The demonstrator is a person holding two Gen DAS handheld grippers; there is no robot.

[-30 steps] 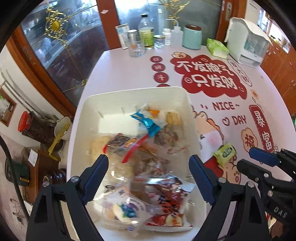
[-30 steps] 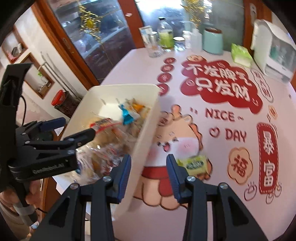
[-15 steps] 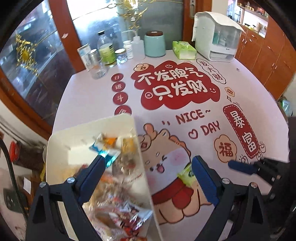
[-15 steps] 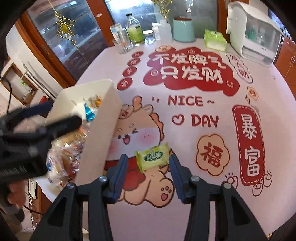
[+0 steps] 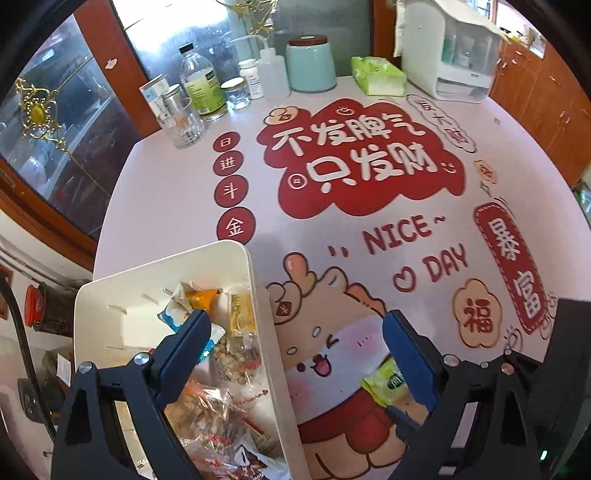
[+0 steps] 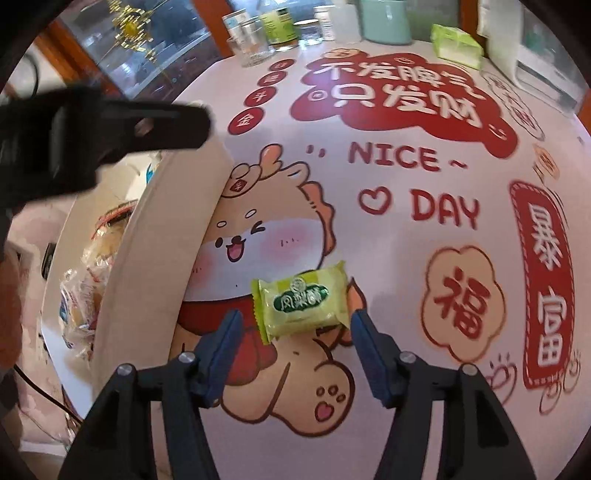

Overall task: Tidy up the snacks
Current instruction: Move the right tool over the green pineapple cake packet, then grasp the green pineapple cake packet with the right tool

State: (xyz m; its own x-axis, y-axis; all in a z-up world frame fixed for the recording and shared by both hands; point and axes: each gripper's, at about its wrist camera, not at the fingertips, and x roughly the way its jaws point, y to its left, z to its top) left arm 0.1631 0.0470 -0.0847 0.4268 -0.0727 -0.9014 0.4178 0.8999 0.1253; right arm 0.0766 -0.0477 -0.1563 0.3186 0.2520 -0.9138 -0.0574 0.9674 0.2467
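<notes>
A home dining room: printed tablecloth, glass cabinet, wooden cupboards.

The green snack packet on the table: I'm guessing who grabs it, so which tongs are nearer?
Right. The right tongs straddle the green snack packet, jaws opening, nothing gripped. The left tongs hang open beside it, spanning the white bin's wall.

light: bright, daylight through the frosted window at the back | glare: pale sheen on the table | shadows: soft, faint | blur: right wrist view smeared, worst on the left hand-held gripper at its upper left; left wrist view sharp | distortion: strong fisheye curve, black corners
</notes>
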